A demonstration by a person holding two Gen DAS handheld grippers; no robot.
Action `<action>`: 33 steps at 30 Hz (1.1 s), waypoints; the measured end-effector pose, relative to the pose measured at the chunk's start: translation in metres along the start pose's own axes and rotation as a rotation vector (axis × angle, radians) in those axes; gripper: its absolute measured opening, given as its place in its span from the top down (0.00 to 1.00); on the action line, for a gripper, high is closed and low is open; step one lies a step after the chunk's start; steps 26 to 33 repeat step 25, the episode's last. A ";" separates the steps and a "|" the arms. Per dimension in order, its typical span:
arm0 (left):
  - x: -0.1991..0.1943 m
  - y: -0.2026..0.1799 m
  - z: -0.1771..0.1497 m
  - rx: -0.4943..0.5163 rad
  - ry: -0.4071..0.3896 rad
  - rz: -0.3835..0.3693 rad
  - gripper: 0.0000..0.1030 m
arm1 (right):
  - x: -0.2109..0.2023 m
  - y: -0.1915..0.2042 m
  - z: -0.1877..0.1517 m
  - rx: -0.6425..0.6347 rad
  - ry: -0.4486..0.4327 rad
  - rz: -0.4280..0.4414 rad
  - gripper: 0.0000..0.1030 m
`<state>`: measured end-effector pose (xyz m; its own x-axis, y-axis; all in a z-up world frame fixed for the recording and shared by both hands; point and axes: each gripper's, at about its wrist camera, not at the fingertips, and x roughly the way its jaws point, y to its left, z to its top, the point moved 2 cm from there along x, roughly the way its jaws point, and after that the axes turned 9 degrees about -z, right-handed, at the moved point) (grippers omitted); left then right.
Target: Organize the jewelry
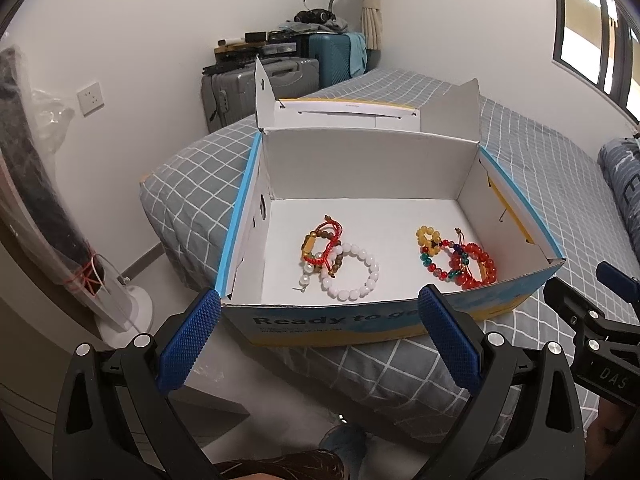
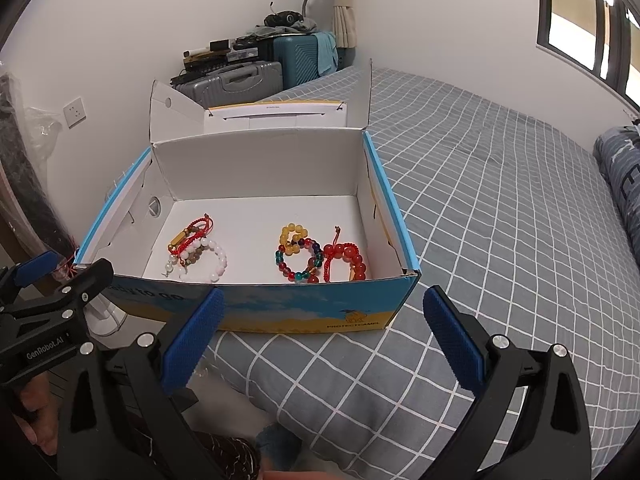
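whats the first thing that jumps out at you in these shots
An open cardboard box sits at the corner of a grey checked bed. Inside it lie two bright clusters of bracelets: a white bead bracelet tangled with red cord ones on the left, and red bead bracelets with yellow and multicoloured ones on the right. Both claws, left and right, hover open before it.

box [image 2: 280,312] front wall hiding red bracelet's [image 2: 344,262] near edge, front lettering partly unreadable

One open box [image 1: 400,320] holds two clusters of bracelets: left [image 1: 336,260], right [image 1: 460,256].
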<state>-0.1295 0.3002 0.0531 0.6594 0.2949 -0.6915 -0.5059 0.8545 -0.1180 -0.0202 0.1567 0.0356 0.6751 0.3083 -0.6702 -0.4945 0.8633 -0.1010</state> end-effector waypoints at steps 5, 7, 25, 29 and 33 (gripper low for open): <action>0.000 0.000 0.000 0.006 0.001 -0.003 0.06 | 0.000 0.000 0.000 0.001 0.002 0.001 0.07; 0.000 0.000 0.000 0.005 -0.001 -0.002 0.06 | 0.000 0.000 0.000 0.002 0.001 -0.001 0.07; -0.001 0.000 0.001 -0.011 -0.010 -0.013 0.06 | 0.002 -0.001 0.000 0.007 0.008 -0.001 0.07; -0.001 0.000 0.001 -0.011 -0.010 -0.013 0.06 | 0.002 -0.001 0.000 0.007 0.008 -0.001 0.07; -0.001 0.000 0.001 -0.011 -0.010 -0.013 0.06 | 0.002 -0.001 0.000 0.007 0.008 -0.001 0.07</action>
